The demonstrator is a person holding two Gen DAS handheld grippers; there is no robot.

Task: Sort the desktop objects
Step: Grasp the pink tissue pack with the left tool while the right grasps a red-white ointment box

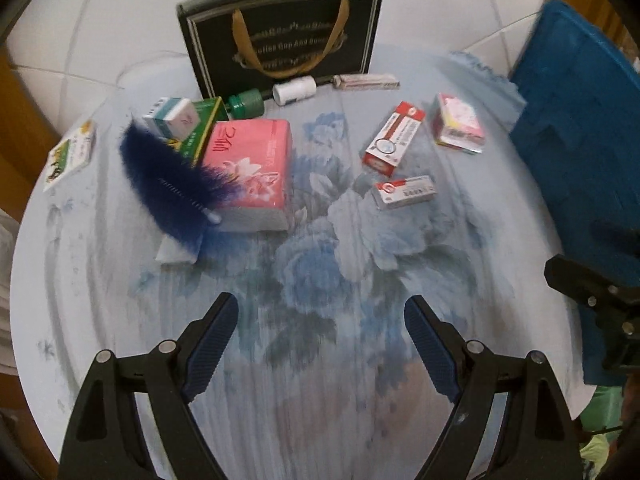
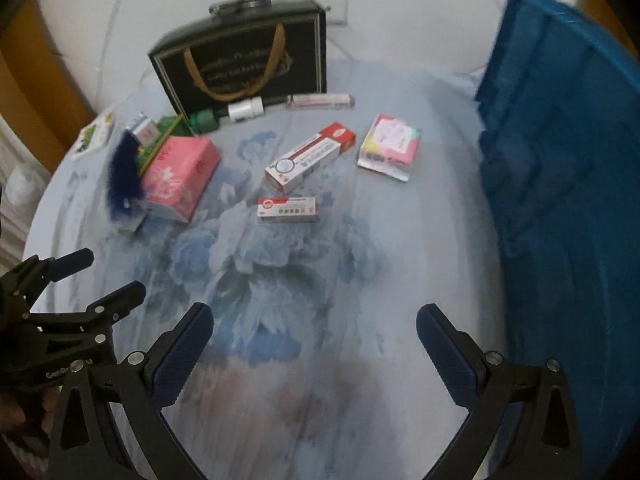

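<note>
the things to be sorted lie scattered on the round counter point(image 1: 480, 240) with its blue flowered cloth: a pink tissue pack point(image 1: 251, 168) left of middle with a dark blue feather point(image 1: 168, 176) lying across its near corner, a small white and teal box point(image 1: 172, 117) on a green box point(image 1: 202, 130) behind it, and a green bottle point(image 1: 246, 105) and a white bottle point(image 1: 294, 91) lying just in front of a black gift bag point(image 1: 280, 36). toward the right lie a long red and white box point(image 1: 394, 136), a smaller red and white box point(image 1: 404, 191) nearer, and a pink packet point(image 1: 458, 124); a blue crate point(image 2: 560, 160) stands at the right edge. the left gripper point(image 1: 320, 336) and the right gripper point(image 2: 316, 340) both hover over bare cloth at the near side, jaws wide apart and empty, well apart from every object. this looks like the approach, with nothing picked yet and the sorting not begun. the next move calls for choosing one item, likely a near box, and bringing the open jaws down astride its narrow sides before closing. the crate seems the likely destination, though that is a guess.
</note>
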